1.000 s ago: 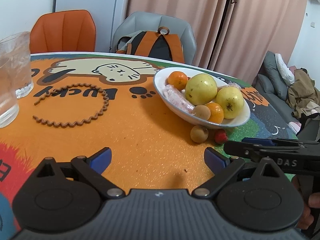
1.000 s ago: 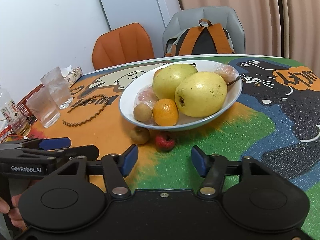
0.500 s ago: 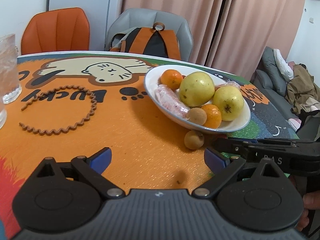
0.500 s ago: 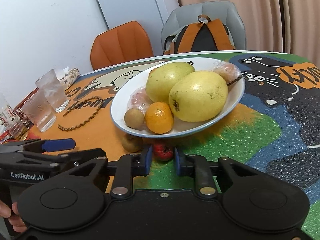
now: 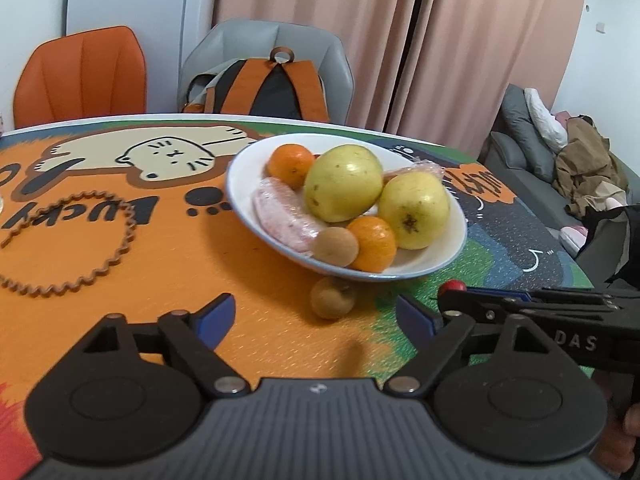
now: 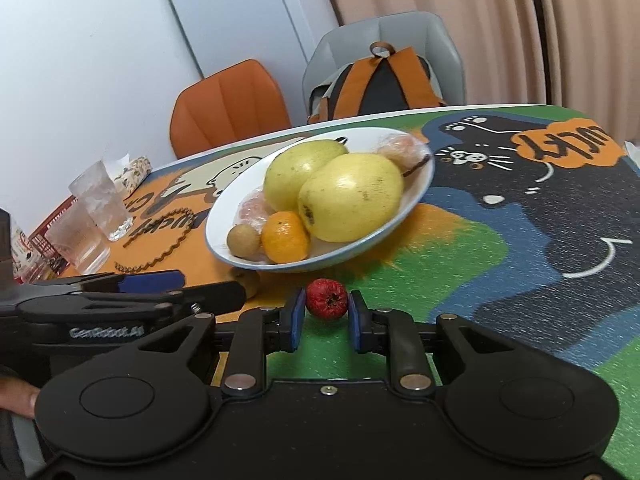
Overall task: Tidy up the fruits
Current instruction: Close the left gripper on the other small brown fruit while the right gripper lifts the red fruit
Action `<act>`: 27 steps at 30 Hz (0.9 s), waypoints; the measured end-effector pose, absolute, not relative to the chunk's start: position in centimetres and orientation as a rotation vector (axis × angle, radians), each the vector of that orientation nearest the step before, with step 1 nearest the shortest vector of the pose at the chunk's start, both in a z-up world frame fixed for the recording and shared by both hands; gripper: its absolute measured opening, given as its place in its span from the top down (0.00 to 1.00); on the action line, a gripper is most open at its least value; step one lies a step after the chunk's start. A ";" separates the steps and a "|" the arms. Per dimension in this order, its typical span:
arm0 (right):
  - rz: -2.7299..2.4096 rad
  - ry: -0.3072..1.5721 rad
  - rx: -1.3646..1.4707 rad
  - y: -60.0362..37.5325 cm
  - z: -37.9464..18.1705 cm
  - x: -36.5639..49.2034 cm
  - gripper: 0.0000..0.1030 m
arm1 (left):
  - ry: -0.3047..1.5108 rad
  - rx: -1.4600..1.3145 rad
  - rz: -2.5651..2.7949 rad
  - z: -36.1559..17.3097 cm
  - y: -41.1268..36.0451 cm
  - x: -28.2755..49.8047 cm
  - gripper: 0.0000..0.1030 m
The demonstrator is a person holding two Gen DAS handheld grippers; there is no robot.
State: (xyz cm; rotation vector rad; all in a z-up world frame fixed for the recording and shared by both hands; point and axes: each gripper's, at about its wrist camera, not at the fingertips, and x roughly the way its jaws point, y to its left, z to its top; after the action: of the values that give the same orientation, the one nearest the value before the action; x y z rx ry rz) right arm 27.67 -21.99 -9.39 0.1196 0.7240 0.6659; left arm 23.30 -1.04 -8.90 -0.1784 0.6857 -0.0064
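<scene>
Right gripper point(image 6: 326, 314) jaws tight on red fruit point(image 6: 327, 298), seemingly just off table point(image 6: 460, 264).

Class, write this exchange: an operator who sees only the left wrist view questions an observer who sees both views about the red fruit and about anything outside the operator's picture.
Operator: I see only a red speck behind the right gripper's tip. Is it gripped?
Observer: Yes. The right gripper is shut on the small red fruit, with one pad on each side.
Operator: What stands on the table past my left edge?
Observer: A clear glass and a second glass stand there, to the left of the white bowl.
</scene>
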 end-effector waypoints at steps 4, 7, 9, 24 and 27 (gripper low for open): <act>0.657 0.721 0.127 -23.0 -9.2 27.4 0.79 | 0.695 -0.156 -0.011 -9.2 -2.0 24.1 0.36; 0.645 0.714 0.127 -23.7 -8.9 27.2 0.79 | 0.702 -0.145 -0.013 -9.4 -2.5 24.6 0.42; 0.636 0.707 0.130 -24.1 -8.6 27.2 0.79 | 0.704 -0.144 -0.001 -9.6 -2.6 24.9 0.43; 0.637 0.667 0.125 -24.4 -6.9 27.0 0.79 | 0.692 -0.133 0.009 -9.0 -2.2 24.0 0.75; 0.640 0.658 0.124 -24.4 -6.5 27.0 0.79 | 0.681 -0.128 -0.001 -8.2 -2.2 23.4 0.75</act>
State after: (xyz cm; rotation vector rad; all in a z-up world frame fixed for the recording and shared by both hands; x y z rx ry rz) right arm 26.97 -24.40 -6.47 0.1242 0.6582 0.6396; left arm 23.42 -2.16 -8.16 -0.1279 0.6805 -0.0008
